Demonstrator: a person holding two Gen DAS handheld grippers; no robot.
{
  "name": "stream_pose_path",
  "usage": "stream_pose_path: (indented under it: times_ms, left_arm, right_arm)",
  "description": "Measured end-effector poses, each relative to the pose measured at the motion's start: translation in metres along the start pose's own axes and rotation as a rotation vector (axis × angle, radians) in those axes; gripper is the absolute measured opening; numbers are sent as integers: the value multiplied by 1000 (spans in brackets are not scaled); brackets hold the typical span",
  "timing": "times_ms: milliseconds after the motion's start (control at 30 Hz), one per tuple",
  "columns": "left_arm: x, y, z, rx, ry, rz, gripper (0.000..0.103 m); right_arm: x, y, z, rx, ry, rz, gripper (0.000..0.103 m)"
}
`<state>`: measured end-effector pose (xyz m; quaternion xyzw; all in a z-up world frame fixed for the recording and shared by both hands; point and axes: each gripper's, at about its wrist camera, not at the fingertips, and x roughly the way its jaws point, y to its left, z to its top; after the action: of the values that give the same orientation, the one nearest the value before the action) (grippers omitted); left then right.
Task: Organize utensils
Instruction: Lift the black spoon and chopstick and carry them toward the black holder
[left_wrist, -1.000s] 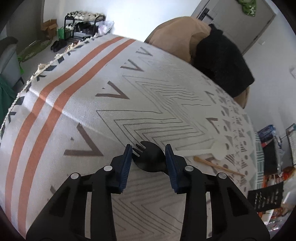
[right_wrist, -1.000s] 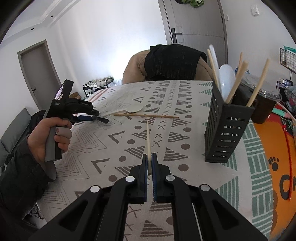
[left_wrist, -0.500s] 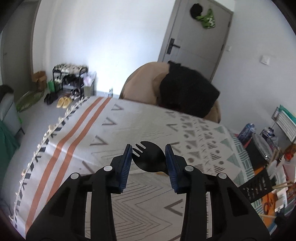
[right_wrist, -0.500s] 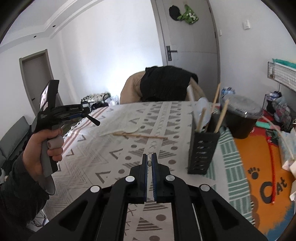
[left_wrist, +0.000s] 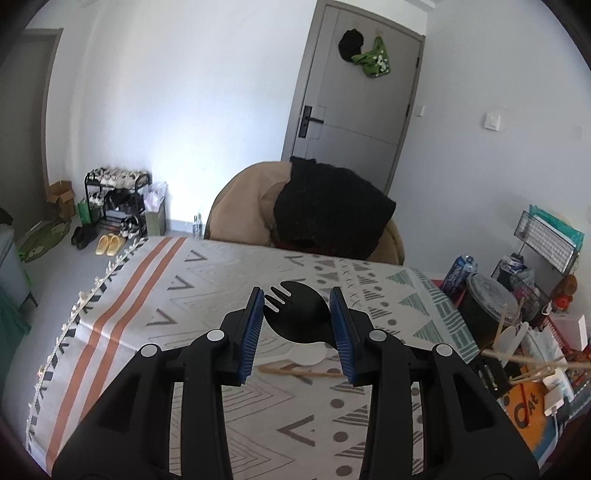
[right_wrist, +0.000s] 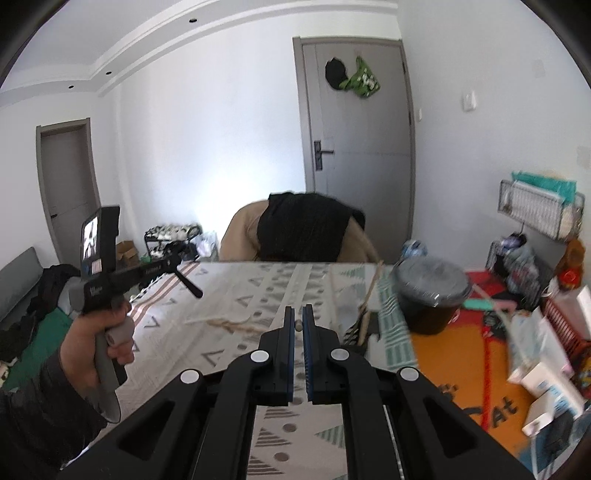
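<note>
Both tongs have risen since the earlier frames, so we now see more wall and door and less of the cloth.

Our left tongs (left_wrist: 296, 312) hold the black spork (left_wrist: 295, 317) by its bowl, the blue pads pressing on both sides, the opening middling. It hangs above the patterned tabletop (left_wrist: 184, 295), prongs pointing up and left.

Our right tongs (right_wrist: 298, 325) are almost closed on a thin wooden chopstick (right_wrist: 297, 324); we see only its end between the pads.

On the tabletop a white spoon (left_wrist: 306, 356) and another chopstick (left_wrist: 299, 371) lie just beside each other. Near the right edge stands the black utensil holder (left_wrist: 493, 373) with sticks in it, beside a dark lidded bowl (right_wrist: 430, 291).
</note>
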<state>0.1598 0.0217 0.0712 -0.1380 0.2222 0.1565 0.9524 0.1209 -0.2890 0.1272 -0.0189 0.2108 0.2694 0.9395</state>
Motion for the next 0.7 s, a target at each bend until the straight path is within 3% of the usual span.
stream_pose_path:
  times_ms: [433, 700]
  left_arm:
    - [-5, -41, 6, 59, -55, -51, 36]
    - [-12, -71, 3, 137, -104, -70, 37]
  right_arm:
    - [-36, -17, 13, 6, -37, -100, 5]
    - [-24, -20, 15, -2, 10, -116, 5]
